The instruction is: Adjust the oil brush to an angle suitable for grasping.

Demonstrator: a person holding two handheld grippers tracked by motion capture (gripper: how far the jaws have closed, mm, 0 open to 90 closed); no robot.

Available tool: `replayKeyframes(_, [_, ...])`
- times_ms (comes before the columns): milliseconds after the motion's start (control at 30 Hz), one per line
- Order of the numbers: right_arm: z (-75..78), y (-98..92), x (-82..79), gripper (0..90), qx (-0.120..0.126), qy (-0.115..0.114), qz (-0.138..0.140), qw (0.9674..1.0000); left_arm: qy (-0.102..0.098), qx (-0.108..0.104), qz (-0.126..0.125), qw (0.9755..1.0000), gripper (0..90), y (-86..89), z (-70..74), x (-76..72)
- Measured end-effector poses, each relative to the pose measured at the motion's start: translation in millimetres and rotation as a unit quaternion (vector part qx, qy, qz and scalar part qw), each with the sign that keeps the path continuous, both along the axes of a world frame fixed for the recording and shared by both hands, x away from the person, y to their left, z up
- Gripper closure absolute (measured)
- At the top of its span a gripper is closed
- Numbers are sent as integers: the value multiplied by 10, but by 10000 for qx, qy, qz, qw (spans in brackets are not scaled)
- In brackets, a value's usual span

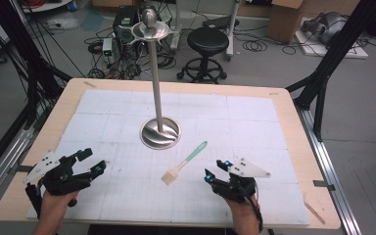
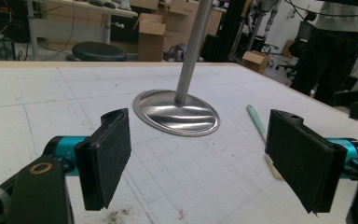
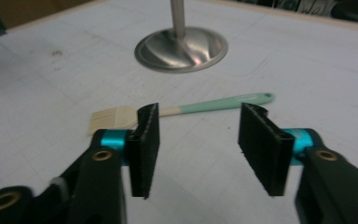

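A small pastry brush (image 1: 184,163) with a teal handle and pale bristles lies flat on the white mat, in front of a tall steel stand (image 1: 160,132) with a round base. My right gripper (image 1: 216,169) hovers just right of the bristle end, jaws open and empty; the right gripper view has the brush (image 3: 205,106) lying crosswise beyond the pads. My left gripper (image 1: 92,159) rests at the near left, open wide with nothing between its pads (image 2: 107,156). From there the brush handle (image 2: 256,122) lies off to the right, beside the stand's base (image 2: 177,112).
The white gridded mat (image 1: 103,112) covers most of the wooden table (image 1: 68,98). The stand's pole rises to a small dish with a metal ball (image 1: 150,19) at the top. A black stool (image 1: 207,41), cables and boxes sit on the floor beyond the table.
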State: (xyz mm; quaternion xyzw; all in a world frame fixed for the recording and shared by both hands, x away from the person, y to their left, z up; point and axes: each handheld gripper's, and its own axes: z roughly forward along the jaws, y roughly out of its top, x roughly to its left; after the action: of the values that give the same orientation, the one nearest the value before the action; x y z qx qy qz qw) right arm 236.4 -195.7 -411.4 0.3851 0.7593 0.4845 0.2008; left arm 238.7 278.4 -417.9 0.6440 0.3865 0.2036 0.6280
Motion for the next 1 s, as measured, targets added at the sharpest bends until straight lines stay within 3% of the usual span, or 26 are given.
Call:
replayKeyframes(133, [-147, 224, 180, 724, -333, 415, 253, 9983, 40, -42, 33, 10000, 228, 33, -11, 13])
replayKeyframes(267, [-285, 486, 292, 773, -655, 683, 345, 9949, 67, -32, 34, 10000, 232, 49, -16, 13])
replayKeyframes(367, [-343, 726, 352, 814, -874, 747, 528, 9920, 77, -39, 31, 10000, 233, 51, -19, 12])
replayKeyframes(500, [-358, 861, 413, 839, -1014, 819, 605, 9896, 85, -56, 45, 9999, 235, 58, -16, 8])
replayKeyframes(800, [-362, 963, 526, 835, -935, 859, 597, 9901, 128, -66, 60, 9999, 236, 54, -34, 30])
replayKeyframes(933, [-348, 918, 565, 847, -862, 884, 681, 9900, 171, -30, 42, 9998, 236, 50, -46, 40])
replayKeyframes(967, [-274, 796, 596, 872, -693, 764, 571, 9930, 174, -33, 39, 9998, 236, 51, -47, 37])
replayKeyframes(1000, [-274, 796, 596, 872, -693, 764, 571, 9930, 159, -28, 45, 9999, 236, 55, -46, 32])
